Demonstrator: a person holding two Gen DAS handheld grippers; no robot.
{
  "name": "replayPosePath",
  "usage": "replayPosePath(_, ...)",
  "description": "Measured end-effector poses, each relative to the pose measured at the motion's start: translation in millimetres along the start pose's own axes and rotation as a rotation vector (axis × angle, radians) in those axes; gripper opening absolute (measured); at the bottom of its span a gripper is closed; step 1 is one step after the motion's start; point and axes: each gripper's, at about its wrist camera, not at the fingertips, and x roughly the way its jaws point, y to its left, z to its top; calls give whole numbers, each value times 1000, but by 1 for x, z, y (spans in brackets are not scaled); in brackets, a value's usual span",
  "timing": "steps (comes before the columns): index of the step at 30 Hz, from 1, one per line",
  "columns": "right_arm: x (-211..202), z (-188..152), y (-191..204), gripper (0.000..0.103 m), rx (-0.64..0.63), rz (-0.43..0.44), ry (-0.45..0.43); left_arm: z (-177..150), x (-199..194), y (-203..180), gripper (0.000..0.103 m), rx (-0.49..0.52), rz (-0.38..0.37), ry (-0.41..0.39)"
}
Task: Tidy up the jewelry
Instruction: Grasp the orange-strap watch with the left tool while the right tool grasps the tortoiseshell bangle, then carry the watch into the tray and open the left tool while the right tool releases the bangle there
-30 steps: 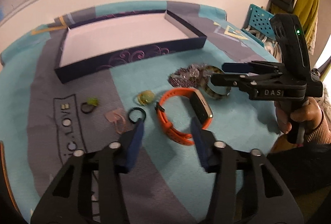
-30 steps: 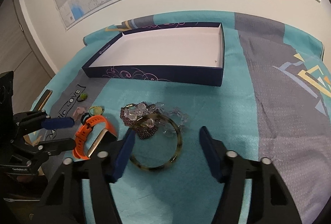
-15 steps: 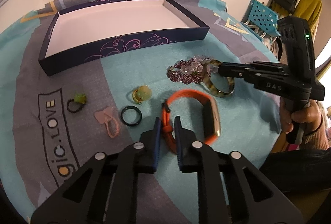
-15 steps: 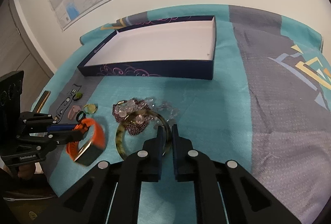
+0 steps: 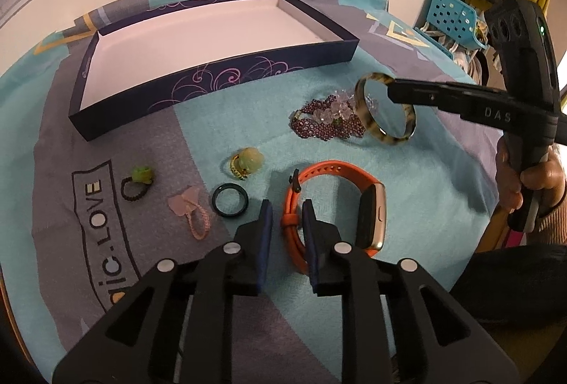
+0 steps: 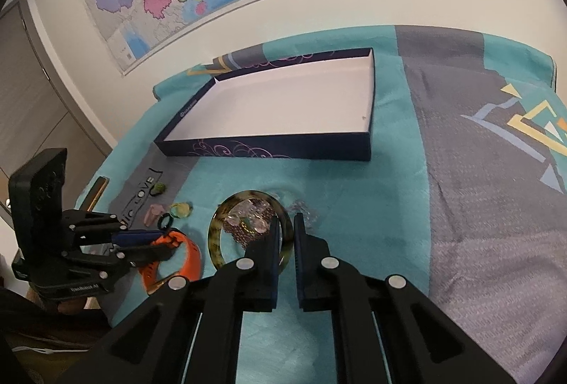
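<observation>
Already, from the left wrist view, the left gripper is pinched nearly closed on the strap of the orange watch, which looks partly lifted off the teal cloth; a strap grip lets the heavy face swing, so it could twist loose on the way to the empty box. Small rings lie just beside it and might be dragged. From the right wrist view, the right gripper is clamped narrowly on the rim of the tortoiseshell bangle, raised above the bead bracelets; that smooth hard rim could slip or pivot between the pads, and beads may snag.
</observation>
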Motion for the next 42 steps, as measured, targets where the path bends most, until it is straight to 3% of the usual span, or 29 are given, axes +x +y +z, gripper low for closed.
replayPosePath(2,0,3,1,6,-1,8,-7,1,1,0,10,4,0,-1)
replayPosePath(8,-1,18,5,6,-17,19,-36,4,-3,-3,9,13,15,-24)
replayPosePath(12,0,35,5,6,-28,17,-63,18,-22,4,9,20,23,-82)
replayPosePath(16,6,58,3,6,-30,19,-85,46,-39,21,9,34,78,-149)
replayPosePath(21,28,92,-3,6,-24,2,-93,85,-38,46,10,41,148,-172)
replayPosePath(28,72,137,-12,6,8,-13,-58,136,-12,83,10,46,220,-154)
replayPosePath(34,111,161,-21,6,28,-49,-14,168,25,105,10,51,230,-102)
replayPosePath(42,149,183,-30,6,56,-87,60,189,65,114,10,82,240,-25)
